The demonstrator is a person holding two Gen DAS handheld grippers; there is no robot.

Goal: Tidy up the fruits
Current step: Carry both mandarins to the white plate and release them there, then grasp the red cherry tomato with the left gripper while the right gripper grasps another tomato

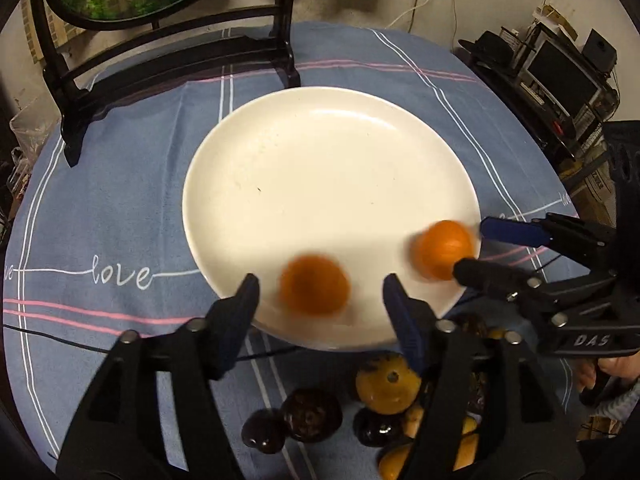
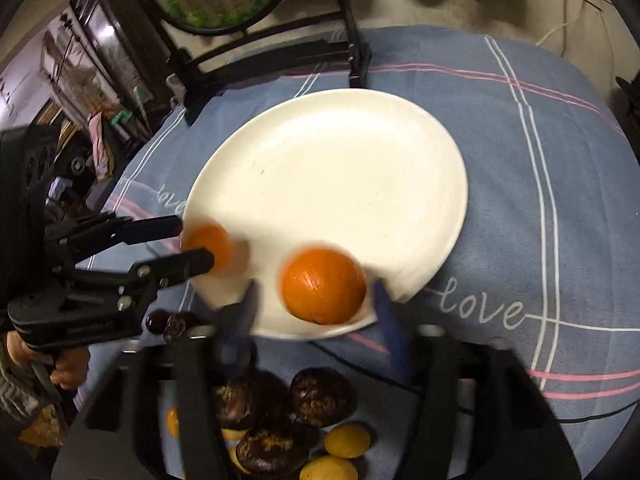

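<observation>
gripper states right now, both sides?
Left gripper: open, fingers apart around an orange fruit on the white plate, not pressing it.
Right gripper: open around the other orange fruit, not gripping.

black grippers (image 1: 320, 292), blue finger pads (image 1: 404, 320), silver screws, grey knit sleeve (image 2: 16, 392)

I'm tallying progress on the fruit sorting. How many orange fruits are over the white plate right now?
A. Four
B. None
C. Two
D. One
C: two orange fruits sit over the white plate near its front edge, one orange between the left gripper fingers, the other orange at the right gripper; both grippers are open around them.
</observation>
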